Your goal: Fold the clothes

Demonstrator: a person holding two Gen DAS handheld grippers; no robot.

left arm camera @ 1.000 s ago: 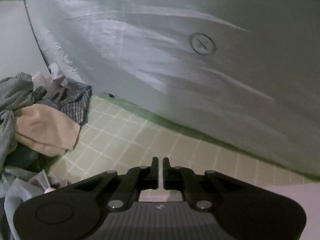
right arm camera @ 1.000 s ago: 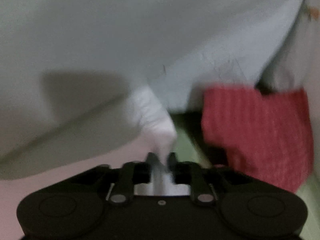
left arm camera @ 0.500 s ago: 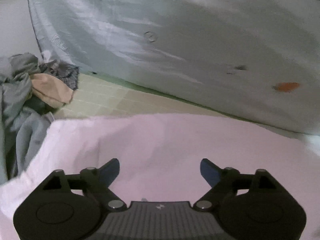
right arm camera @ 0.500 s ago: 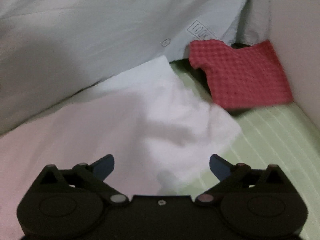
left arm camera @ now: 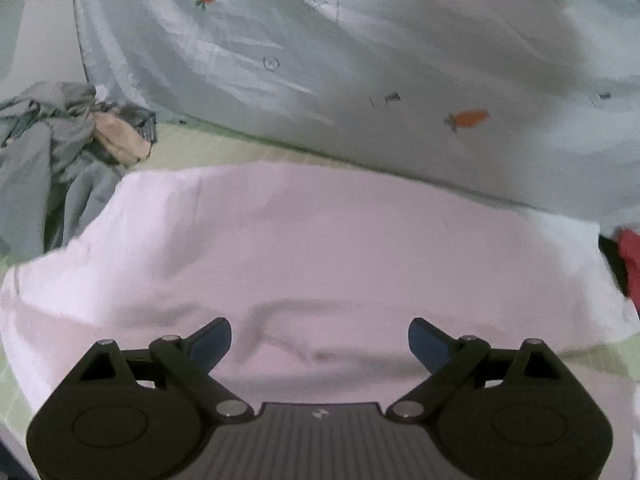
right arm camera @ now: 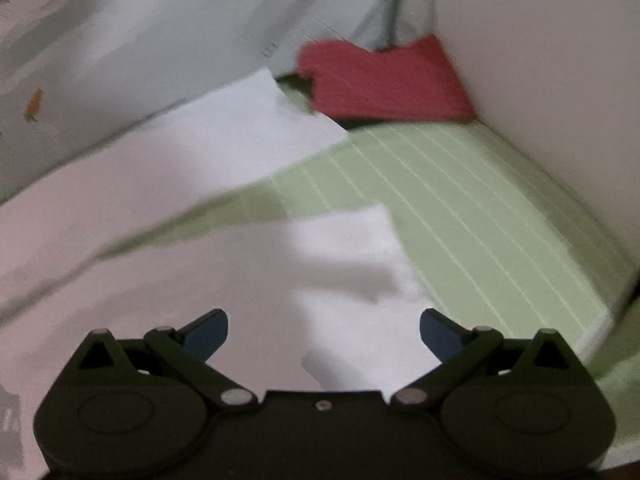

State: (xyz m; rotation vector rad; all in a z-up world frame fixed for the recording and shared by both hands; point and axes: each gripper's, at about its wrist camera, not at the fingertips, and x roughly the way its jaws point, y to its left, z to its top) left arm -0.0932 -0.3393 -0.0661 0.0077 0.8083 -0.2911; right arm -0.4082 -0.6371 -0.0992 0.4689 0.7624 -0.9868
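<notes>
A pale pink garment (left arm camera: 320, 240) lies spread flat on the green striped mat (right arm camera: 460, 208). My left gripper (left arm camera: 320, 336) hovers over its near part with the jaws opening wide and nothing between the fingers. In the right wrist view the same pink garment (right arm camera: 160, 272) shows two pale ends lying apart, with a wedge of mat between them. My right gripper (right arm camera: 324, 326) stands open above the nearer end and holds nothing.
A folded red garment (right arm camera: 384, 80) sits at the back by the white wall (right arm camera: 540, 60). A heap of grey and peach clothes (left arm camera: 52, 152) lies at the left. A grey sheet printed with carrots (left arm camera: 360, 60) rises behind the mat.
Both grippers went from shut to wide open; the right let go of the pale cloth it pinched. Both pulled back, and the pink garment now lies spread below them.
</notes>
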